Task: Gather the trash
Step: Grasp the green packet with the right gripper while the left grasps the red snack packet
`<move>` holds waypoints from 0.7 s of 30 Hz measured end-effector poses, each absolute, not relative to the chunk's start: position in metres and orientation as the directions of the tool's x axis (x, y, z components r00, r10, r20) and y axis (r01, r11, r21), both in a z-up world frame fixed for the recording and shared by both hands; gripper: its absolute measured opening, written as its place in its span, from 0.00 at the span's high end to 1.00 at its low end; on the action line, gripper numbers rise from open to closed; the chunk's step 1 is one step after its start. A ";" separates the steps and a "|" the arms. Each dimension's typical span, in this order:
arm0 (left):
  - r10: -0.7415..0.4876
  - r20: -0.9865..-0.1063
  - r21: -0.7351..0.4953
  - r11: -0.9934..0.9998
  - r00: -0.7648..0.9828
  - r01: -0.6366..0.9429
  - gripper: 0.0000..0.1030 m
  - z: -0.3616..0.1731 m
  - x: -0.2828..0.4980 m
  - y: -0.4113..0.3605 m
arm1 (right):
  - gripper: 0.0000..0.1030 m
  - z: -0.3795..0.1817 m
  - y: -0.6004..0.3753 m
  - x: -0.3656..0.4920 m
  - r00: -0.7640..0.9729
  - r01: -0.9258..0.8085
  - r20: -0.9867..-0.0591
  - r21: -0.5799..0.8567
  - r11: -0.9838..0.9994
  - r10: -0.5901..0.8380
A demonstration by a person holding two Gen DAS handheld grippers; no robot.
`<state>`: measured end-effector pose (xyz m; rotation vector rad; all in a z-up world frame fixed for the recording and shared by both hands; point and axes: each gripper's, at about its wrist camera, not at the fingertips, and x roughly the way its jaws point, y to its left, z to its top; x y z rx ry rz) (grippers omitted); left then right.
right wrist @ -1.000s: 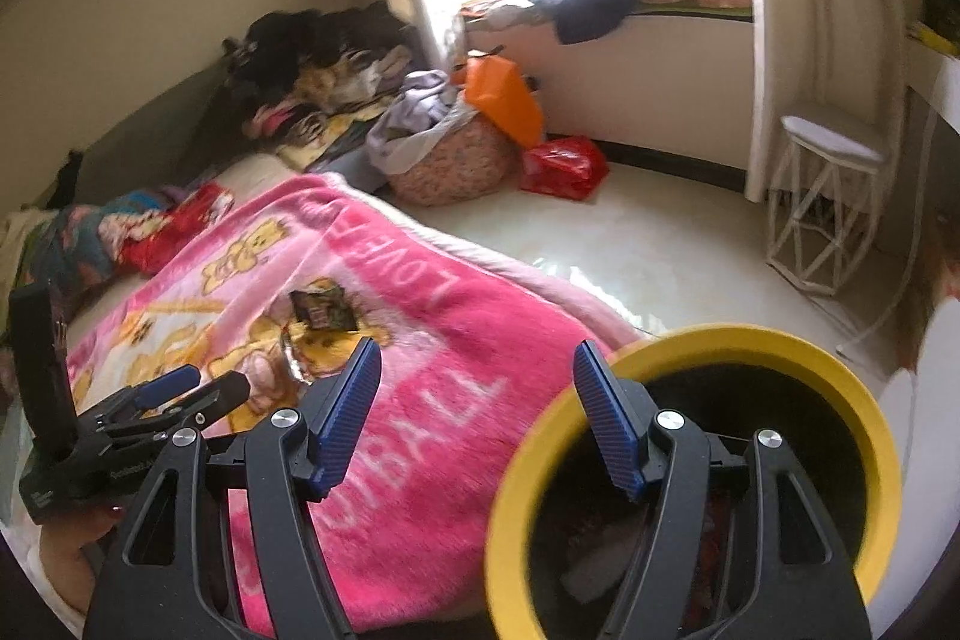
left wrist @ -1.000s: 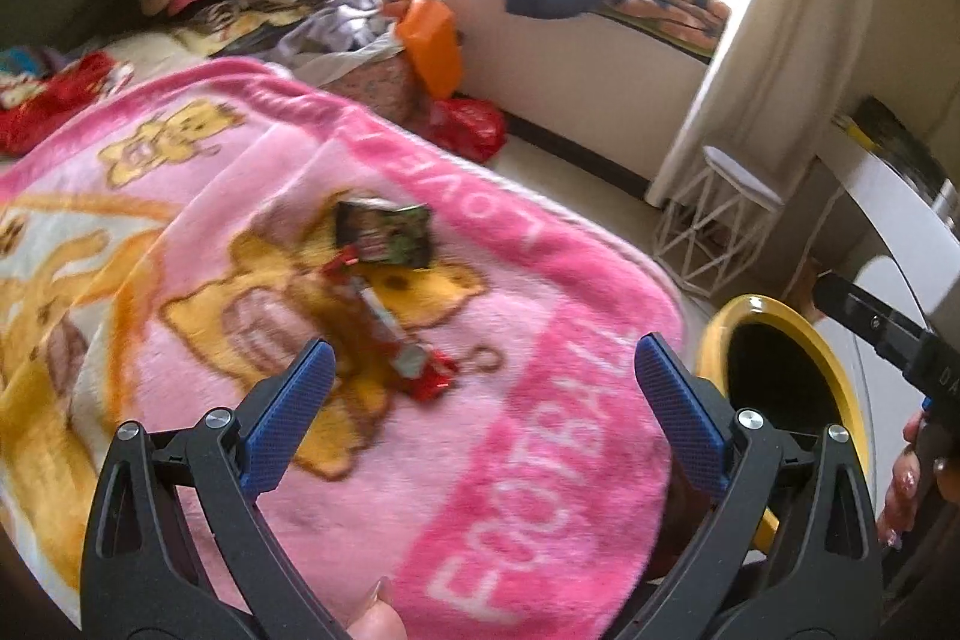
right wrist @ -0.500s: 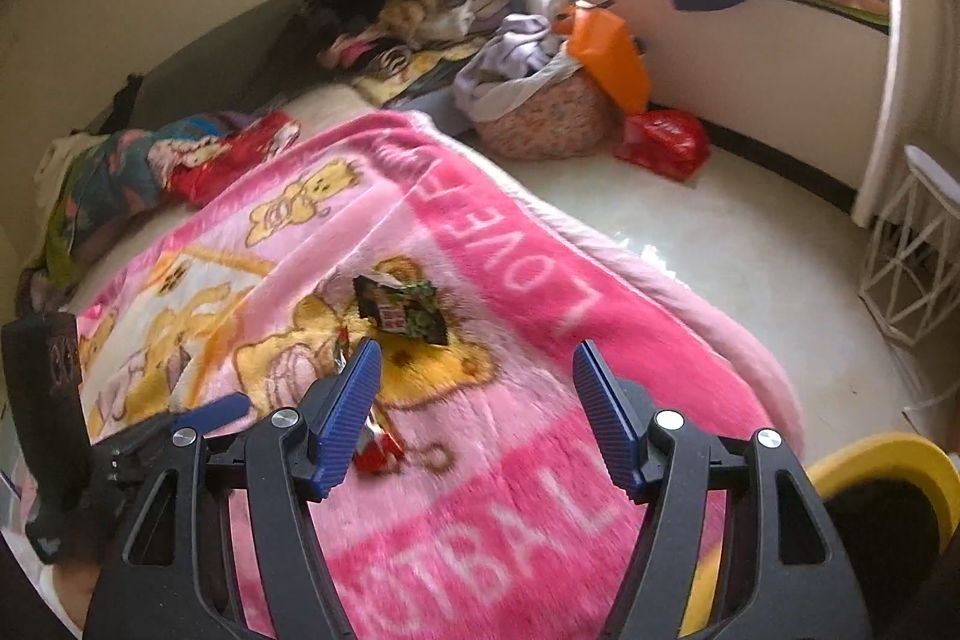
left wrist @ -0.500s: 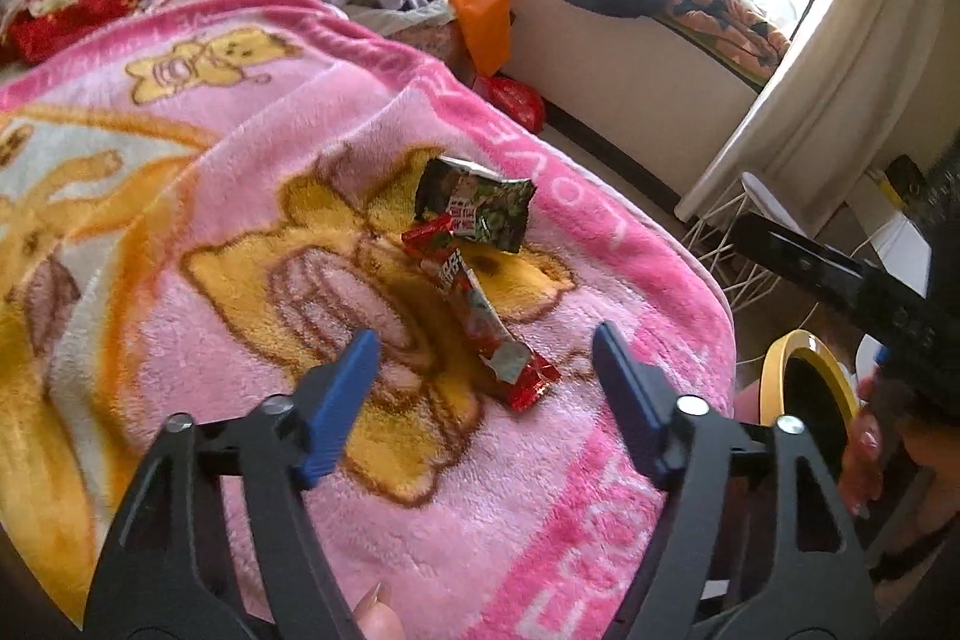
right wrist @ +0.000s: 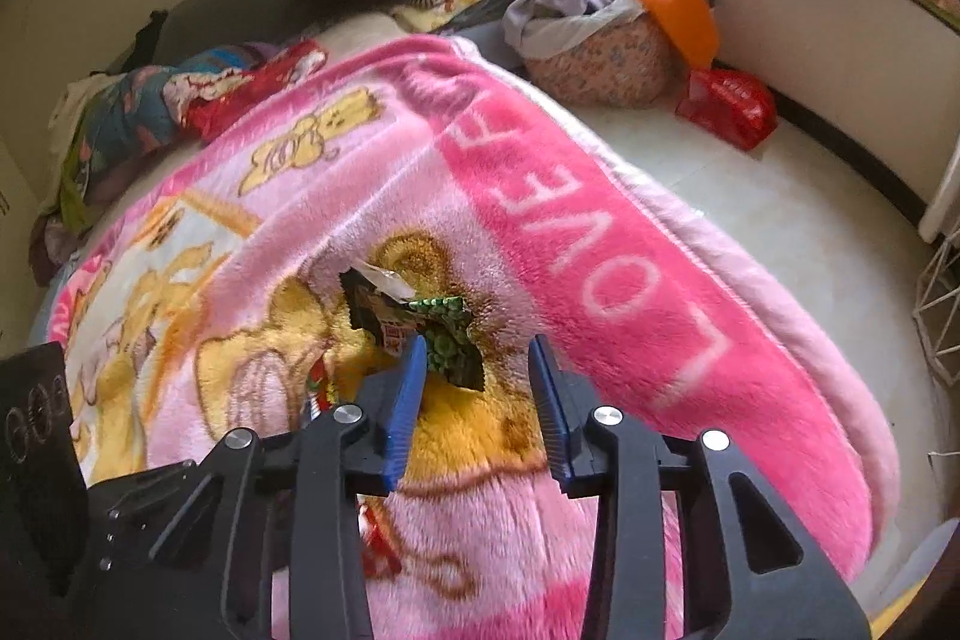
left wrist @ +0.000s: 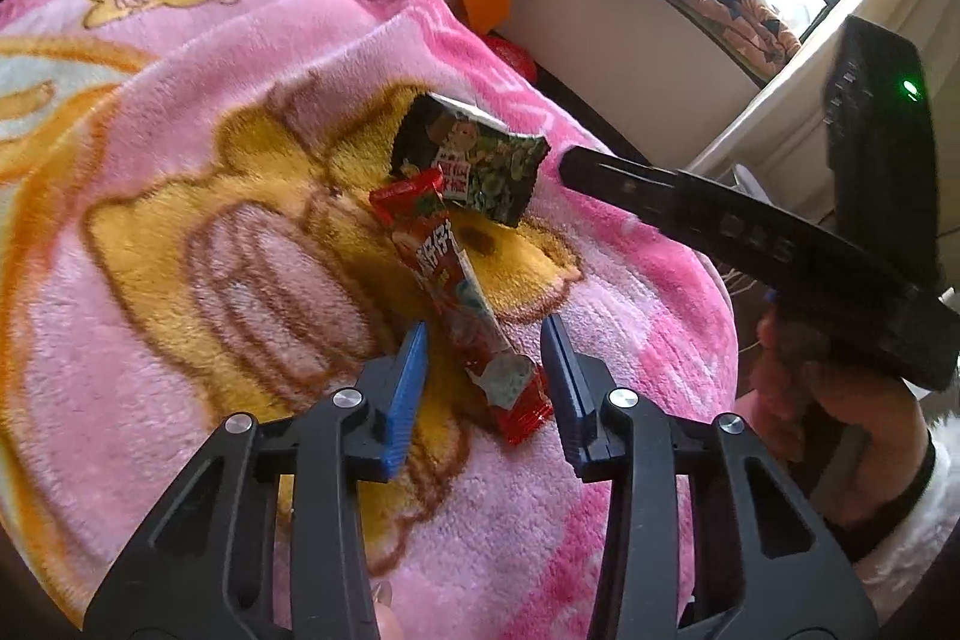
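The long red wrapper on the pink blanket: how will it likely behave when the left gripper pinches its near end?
The long red wrapper looks like thin, creased film, so it will probably droop rather than stay stiff. It seems flat and emptied, so likely very light. Its glossy surface may slip between the left gripper pads, whose jaws have just been closing around its near end without pressing it yet.

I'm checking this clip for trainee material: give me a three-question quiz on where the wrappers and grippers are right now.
1. True or false: the red wrapper lies partly between the left gripper fingers.
2. Which wrapper is the right gripper nearest? A) dark green wrapper B) the red one
3. What do both wrappers lie on?

Key: 1 true; neither pad presses it yet, the jaws have just been closing. 2 A. 3 The pink blanket.
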<state>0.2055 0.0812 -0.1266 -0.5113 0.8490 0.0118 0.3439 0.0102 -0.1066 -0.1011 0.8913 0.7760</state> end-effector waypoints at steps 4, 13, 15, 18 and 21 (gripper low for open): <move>-0.198 -0.731 -0.433 0.874 0.653 -0.219 0.69 -0.134 0.210 0.081 | 0.71 -0.118 0.024 0.353 0.350 -0.661 -0.749 0.229 0.715 0.563; -0.204 -0.735 -0.442 0.868 0.647 -0.228 0.75 -0.142 0.213 0.081 | 0.97 -0.127 0.024 0.343 0.334 -0.664 -0.737 0.259 0.702 0.588; -0.208 -0.733 -0.449 0.863 0.648 -0.230 0.77 -0.143 0.211 0.084 | 0.97 -0.122 0.013 0.338 0.357 -0.638 -0.722 0.275 0.719 0.592; -0.212 -0.731 -0.458 0.858 0.648 -0.235 0.83 -0.142 0.208 0.087 | 0.98 -0.110 -0.005 0.327 0.406 -0.607 -0.696 0.279 0.744 0.592; -0.211 -0.731 -0.457 0.858 0.650 -0.236 0.86 -0.139 0.205 0.090 | 0.98 -0.101 -0.022 0.316 0.449 -0.576 -0.679 0.276 0.769 0.580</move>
